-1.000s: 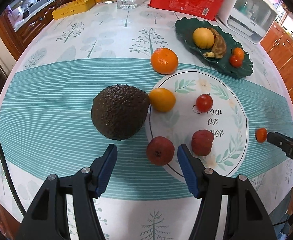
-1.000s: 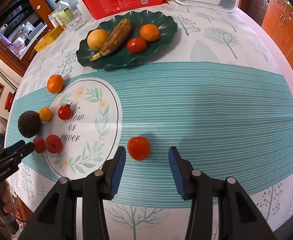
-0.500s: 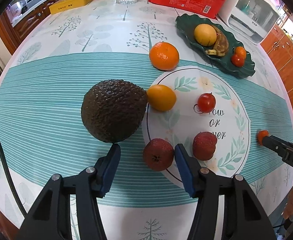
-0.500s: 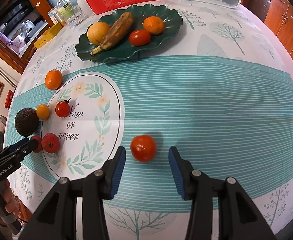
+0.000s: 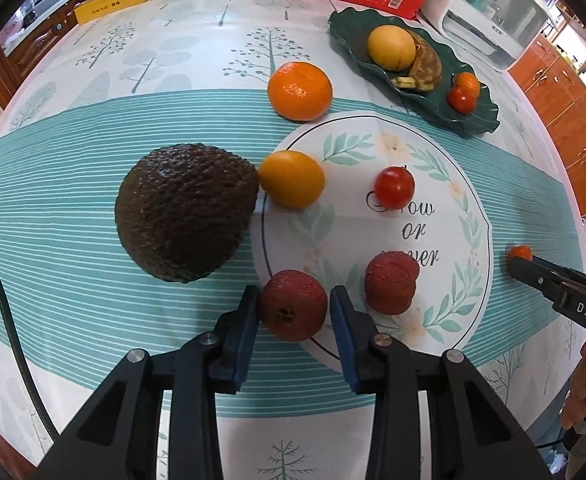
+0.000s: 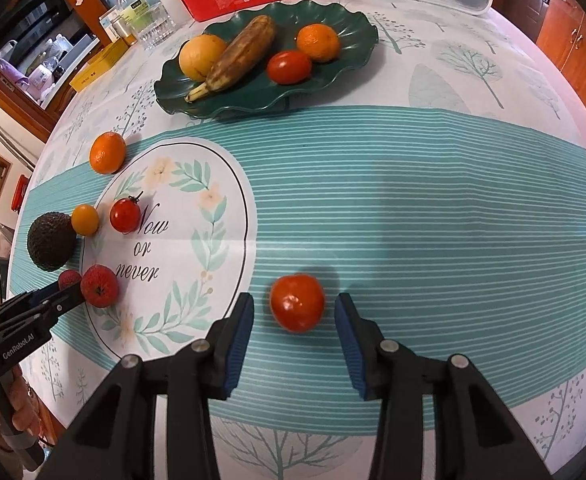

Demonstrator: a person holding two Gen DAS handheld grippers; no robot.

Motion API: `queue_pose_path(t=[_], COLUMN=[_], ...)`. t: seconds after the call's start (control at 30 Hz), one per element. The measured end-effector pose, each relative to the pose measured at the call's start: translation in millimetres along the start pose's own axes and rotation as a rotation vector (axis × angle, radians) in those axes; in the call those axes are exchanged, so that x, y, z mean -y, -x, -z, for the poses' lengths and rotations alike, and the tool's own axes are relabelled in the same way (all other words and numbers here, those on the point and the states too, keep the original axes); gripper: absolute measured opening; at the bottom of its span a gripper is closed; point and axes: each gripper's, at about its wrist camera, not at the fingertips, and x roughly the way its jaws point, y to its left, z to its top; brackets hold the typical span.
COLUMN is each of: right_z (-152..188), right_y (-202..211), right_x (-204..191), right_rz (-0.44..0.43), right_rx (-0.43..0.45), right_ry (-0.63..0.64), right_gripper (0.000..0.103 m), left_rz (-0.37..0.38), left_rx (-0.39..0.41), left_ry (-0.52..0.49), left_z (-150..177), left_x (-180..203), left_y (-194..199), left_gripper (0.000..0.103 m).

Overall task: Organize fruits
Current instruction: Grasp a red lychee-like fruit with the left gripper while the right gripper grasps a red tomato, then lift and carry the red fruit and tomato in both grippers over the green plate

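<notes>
Left wrist view: the left gripper [image 5: 295, 312] has its jaws clenched on a rough red fruit [image 5: 293, 305], both blue pads against its sides, the fruit resting on the bench at the edge of the printed white circle. Just beside it lies a second red fruit [image 5: 391, 282]; further out sit a cherry tomato [image 5: 394, 187], a small yellow-orange fruit [image 5: 291, 184] touching the dark avocado [image 5: 187, 222], and a mandarin [image 5: 300, 90].

In the right wrist view, the right gripper [image 6: 294, 320] has its jaws closing around a red tomato [image 6: 297, 307] lying on the striped cloth, with gaps showing on both sides, so it is not gripped yet.

The green plate [image 6: 349, 26] near the far side of the bench already carries a yellow round fruit, a brown banana, a tomato and an orange. By my reading, the job is about a third done: seven fruits lie loose on the bench, two of them now being picked up, and none of these has been lifted towards the plate.
</notes>
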Motion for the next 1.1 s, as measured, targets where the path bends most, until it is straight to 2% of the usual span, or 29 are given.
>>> queue_pose_path(t=[0.2, 0.67, 1.1], right_z=[-1, 0, -6], right_y=[-3, 6, 43], right_x=[-2, -2, -21], right_rz=[-0.002, -0.029, -0.112], right_rx=[-0.003, 0.038, 0.107], right_ry=[0.009, 0.009, 0.037], right_gripper=[0.028, 0.026, 0.026], left_rz=[0.009, 0.031, 0.076], left_rx=[0.001, 0.032, 0.099], left_ry=[0.001, -0.001, -0.046], left_z=[0, -2, -15], left_x=[3, 4, 31], left_y=[-1, 14, 47], left_gripper=[0.031, 0.03, 0.03])
